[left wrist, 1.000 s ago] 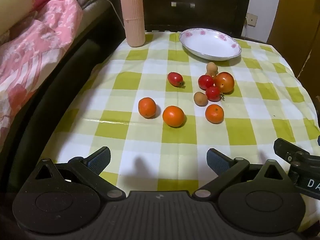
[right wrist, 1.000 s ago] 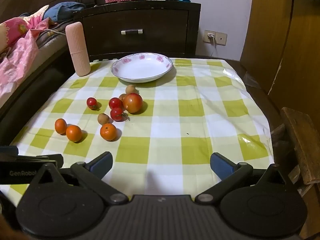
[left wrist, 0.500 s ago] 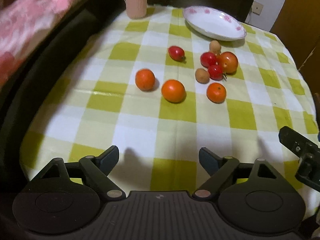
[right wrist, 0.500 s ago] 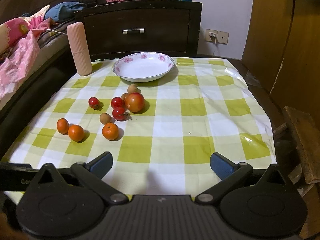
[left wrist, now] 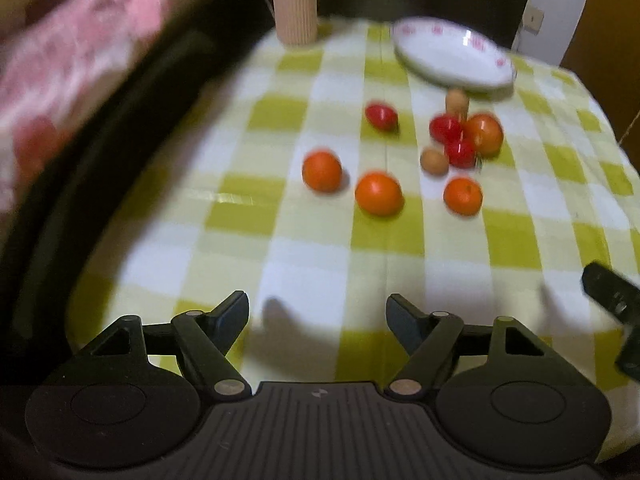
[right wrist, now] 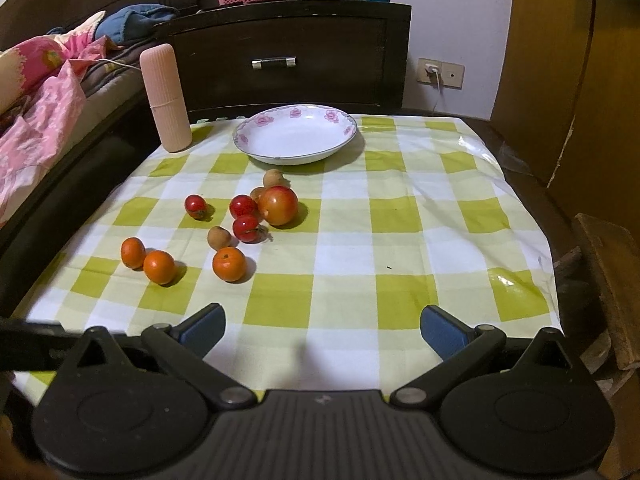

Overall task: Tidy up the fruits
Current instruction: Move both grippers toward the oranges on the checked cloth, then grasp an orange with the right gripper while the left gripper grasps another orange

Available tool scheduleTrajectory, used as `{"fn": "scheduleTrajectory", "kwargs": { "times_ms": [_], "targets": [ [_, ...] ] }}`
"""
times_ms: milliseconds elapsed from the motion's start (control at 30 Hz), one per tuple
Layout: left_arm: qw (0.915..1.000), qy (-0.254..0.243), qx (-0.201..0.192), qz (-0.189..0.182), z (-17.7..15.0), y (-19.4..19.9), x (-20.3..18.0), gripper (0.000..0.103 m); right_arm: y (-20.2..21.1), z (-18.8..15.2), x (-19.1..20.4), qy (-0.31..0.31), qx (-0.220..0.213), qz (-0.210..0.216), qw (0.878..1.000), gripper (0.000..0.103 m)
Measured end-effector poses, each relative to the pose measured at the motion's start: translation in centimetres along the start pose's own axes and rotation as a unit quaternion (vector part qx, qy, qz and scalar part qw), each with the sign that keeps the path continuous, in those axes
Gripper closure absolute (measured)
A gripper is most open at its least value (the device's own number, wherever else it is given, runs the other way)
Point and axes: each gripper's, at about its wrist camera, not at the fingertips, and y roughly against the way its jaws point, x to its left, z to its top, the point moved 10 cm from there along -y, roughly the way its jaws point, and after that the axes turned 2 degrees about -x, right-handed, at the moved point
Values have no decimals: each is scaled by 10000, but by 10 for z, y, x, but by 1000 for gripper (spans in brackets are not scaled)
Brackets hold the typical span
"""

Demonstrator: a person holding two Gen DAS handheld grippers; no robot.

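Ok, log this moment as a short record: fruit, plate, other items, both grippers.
oranges: three, front one, left pair and
small red fruits: three, loose one
large red-orange fruit
brown fruits: three, nearest the plate
plate: empty, behind the fruit
pink ribbed container: upright, left of plate
left gripper: open, empty
right gripper: open, empty

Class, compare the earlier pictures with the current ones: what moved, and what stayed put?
The left gripper has swung, blurring its view, and its open jaws have narrowed slightly. The right gripper has crept slightly forward. Nothing was grasped or released. The fruits, such as the big tomato, and the plate have not moved.
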Motion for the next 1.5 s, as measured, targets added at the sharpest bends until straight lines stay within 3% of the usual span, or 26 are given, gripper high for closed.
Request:
{"fn": "scheduleTrajectory", "kwargs": {
  "times_ms": [667, 833, 1033, 1300, 1400, 1500],
  "targets": [
    [9986, -222, -433, 218, 25, -2, 8, 15, -17, 17, 12, 157, -73, 108, 9998, 0],
    [9977, -418, -526, 102, 36, -9, 2, 15, -34, 30, 25, 440, -152, 281, 9985, 0],
    [9953, -786, -554, 103, 38, -19, 1, 14, -58, 37, 45, 795, -90, 774, 9938, 1],
    [9962, -656, -546, -166, 45, -25, 10, 14, -89, 32, 68, 1154, 206, 1258, 9851, 31],
    [9953, -750, -562, -260, 48, -29, 6, 14, -99, 31, 73, 1239, 292, 1377, 9823, 35],
    [9935, -829, -617, -472, 49, -31, 0, 15, -106, 29, 75, 1312, 379, 1433, 9802, 46]
  ]
}}
